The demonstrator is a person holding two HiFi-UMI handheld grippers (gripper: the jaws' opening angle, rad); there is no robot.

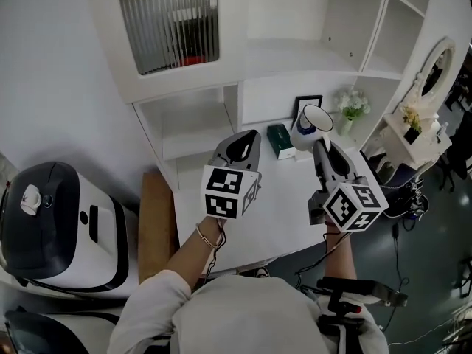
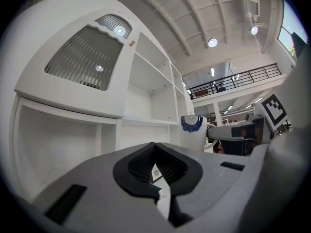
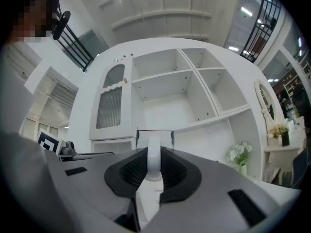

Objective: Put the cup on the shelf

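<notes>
A white cup (image 1: 310, 127) with a blue frilled rim hangs above the back of the white desk (image 1: 284, 216). My right gripper (image 1: 319, 145) is shut on its handle (image 3: 153, 162). The cup tilts with its mouth facing me in the head view. The left gripper view shows the cup (image 2: 193, 130) held out in front of the white shelf unit (image 1: 295, 57). In the right gripper view, open shelf compartments (image 3: 167, 98) stand ahead of and above the cup. My left gripper (image 1: 251, 136) hovers left of the cup, shut and holding nothing.
On the desk behind the cup lie a green box (image 1: 280, 140), a black picture frame (image 1: 307, 102) and a vase of white flowers (image 1: 352, 109). A small dresser with a mirror (image 1: 422, 131) stands right. A white machine (image 1: 55, 227) and a wooden board (image 1: 153, 227) are left of the desk.
</notes>
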